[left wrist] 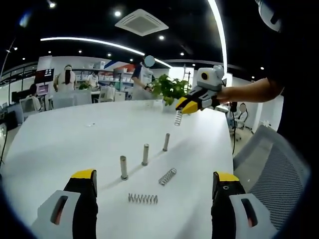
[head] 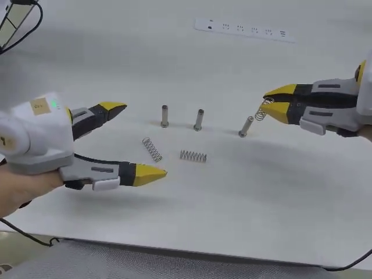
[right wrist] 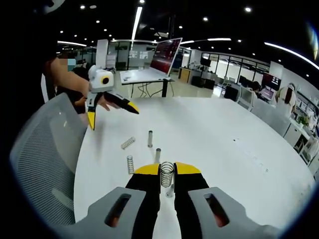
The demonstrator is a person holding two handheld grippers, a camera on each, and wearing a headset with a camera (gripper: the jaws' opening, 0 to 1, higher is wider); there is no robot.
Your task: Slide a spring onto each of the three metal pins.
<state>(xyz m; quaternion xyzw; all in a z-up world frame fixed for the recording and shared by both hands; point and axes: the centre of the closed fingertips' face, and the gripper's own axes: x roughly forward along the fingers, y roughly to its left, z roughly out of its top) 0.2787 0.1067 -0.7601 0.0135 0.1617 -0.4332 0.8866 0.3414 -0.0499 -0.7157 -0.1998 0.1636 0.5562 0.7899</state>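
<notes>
Three metal pins stand upright in a row on the white table: left pin, middle pin, right pin. My right gripper is shut on a spring, which hangs tilted just above and to the right of the right pin's top. In the right gripper view the held spring sits between the yellow tips, with a pin right under it. Two loose springs lie in front of the pins. My left gripper is open and holds nothing, left of the springs.
A white power strip lies at the far side of the table. The table's front edge runs along the bottom, with a black cable at its left. A grey mesh chair stands beside the table.
</notes>
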